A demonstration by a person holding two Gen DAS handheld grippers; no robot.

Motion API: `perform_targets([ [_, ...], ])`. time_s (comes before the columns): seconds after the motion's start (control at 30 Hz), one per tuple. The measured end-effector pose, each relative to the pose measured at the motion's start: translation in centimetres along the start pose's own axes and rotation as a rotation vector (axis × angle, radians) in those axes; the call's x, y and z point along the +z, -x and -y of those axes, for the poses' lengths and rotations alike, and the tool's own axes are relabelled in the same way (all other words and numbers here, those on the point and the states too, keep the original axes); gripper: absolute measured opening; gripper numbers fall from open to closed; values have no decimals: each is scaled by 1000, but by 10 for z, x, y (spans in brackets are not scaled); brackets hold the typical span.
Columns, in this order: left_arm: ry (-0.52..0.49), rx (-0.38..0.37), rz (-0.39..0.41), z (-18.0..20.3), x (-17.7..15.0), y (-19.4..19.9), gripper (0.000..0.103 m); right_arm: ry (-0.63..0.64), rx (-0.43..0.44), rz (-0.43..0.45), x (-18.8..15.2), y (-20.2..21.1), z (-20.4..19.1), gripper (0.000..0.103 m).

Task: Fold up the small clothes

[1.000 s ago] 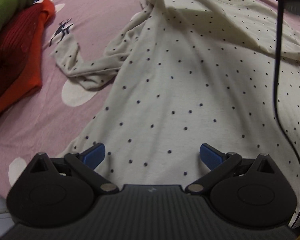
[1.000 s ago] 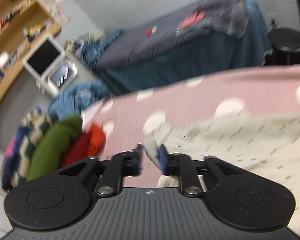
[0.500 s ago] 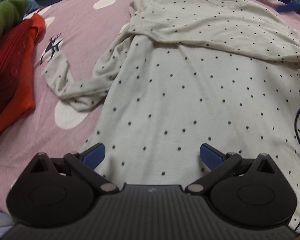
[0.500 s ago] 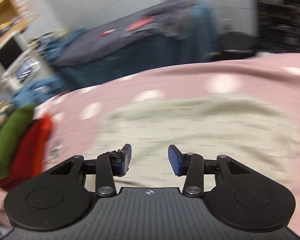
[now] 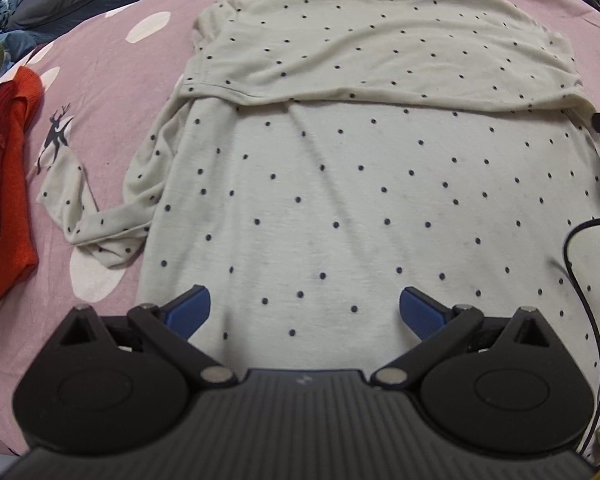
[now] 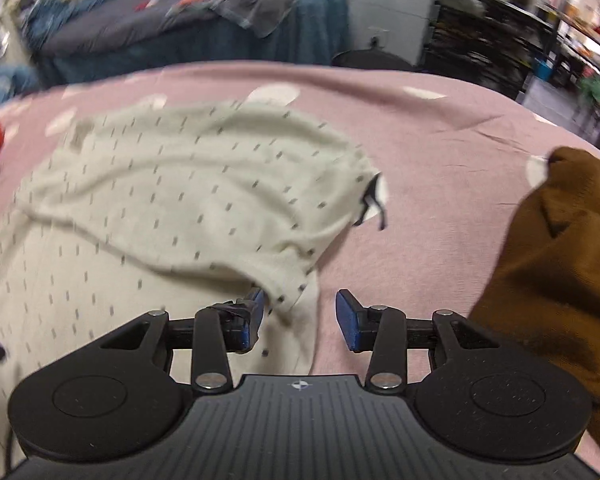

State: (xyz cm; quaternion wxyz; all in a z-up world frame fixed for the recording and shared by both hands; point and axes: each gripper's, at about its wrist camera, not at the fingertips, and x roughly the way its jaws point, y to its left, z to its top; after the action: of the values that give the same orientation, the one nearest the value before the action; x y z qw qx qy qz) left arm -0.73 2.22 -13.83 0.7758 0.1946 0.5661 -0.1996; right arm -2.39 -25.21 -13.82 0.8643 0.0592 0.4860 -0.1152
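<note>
one pink spotted bed cover [image 5: 112, 92] stretched ahead of and under both tools. a cream dotted shirt [image 5: 360, 200] lay spread on it, its top part folded down across the body and one sleeve trailing forward-left of the left hand-held gripper [image 5: 305, 309], which hung wide open above the hem, gripping nothing. the right hand-held gripper [image 6: 300, 318] had just been opening and stood open over the shirt's right edge, cloth loose between its jaws. a brown garment [image 6: 552, 264] sat just right of it, and a red garment [image 5: 4, 184] lay far left of the left one.
</note>
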Motion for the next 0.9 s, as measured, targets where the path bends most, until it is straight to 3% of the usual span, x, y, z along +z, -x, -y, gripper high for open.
perform_targets([
  [0.07,-13,7,-3,3,-2,2,103,88,-23,-7,-4,-9,-10,69],
  [0.17,-21,14,-11,4,-3,4,103,142,-33,1,-1,-19,-16,58],
  [0.23,-22,18,-16,4,-4,4,103,123,-50,8,4,-21,-14,25],
  [0.27,-21,18,-16,4,-3,4,103,103,-67,9,6,-20,-10,13],
  [0.47,-30,4,-21,6,0,1,103,2,-67,-37,-10,-12,17,10],
  [0.67,-64,12,-17,12,-1,-2,103,-59,-33,-46,-19,-10,24,15],
  [0.8,-47,17,26,11,3,4,103,-78,-44,46,-8,14,17,30],
  [0.9,-34,15,13,7,6,2,103,-57,27,103,2,23,9,31],
])
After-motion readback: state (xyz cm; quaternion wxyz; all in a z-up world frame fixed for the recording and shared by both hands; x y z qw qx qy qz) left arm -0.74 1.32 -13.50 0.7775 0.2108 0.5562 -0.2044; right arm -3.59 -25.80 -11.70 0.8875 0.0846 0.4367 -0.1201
